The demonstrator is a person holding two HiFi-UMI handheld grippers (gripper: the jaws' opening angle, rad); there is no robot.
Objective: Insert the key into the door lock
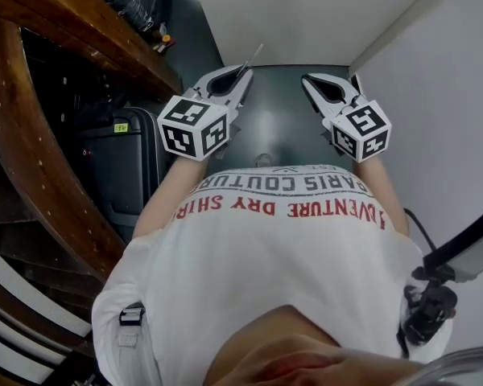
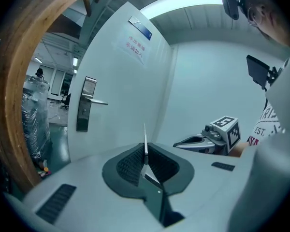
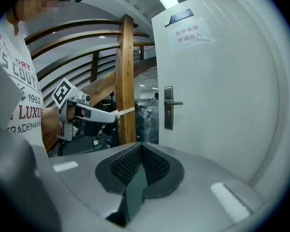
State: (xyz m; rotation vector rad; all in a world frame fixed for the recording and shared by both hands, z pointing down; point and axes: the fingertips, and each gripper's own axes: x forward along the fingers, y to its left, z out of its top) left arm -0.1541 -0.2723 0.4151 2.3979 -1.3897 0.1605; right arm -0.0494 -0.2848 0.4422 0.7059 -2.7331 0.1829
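The white door (image 1: 306,14) stands ahead of me. Its metal lock plate with lever handle (image 2: 83,111) is off to the left in the left gripper view, and right of centre (image 3: 168,108) in the right gripper view. My left gripper (image 1: 243,75) is shut on the key (image 2: 145,139), a thin pale blade that sticks out past the jaws (image 1: 255,55) and is well short of the door. My right gripper (image 1: 310,80) is beside it at the same height, shut, with nothing between its jaws (image 3: 141,146).
A curved wooden stair rail (image 1: 32,135) and a black case (image 1: 121,167) are on my left. A wooden post (image 3: 126,81) stands left of the door. A white wall (image 1: 435,95) closes the right side. Dark floor (image 1: 282,127) lies between me and the door.
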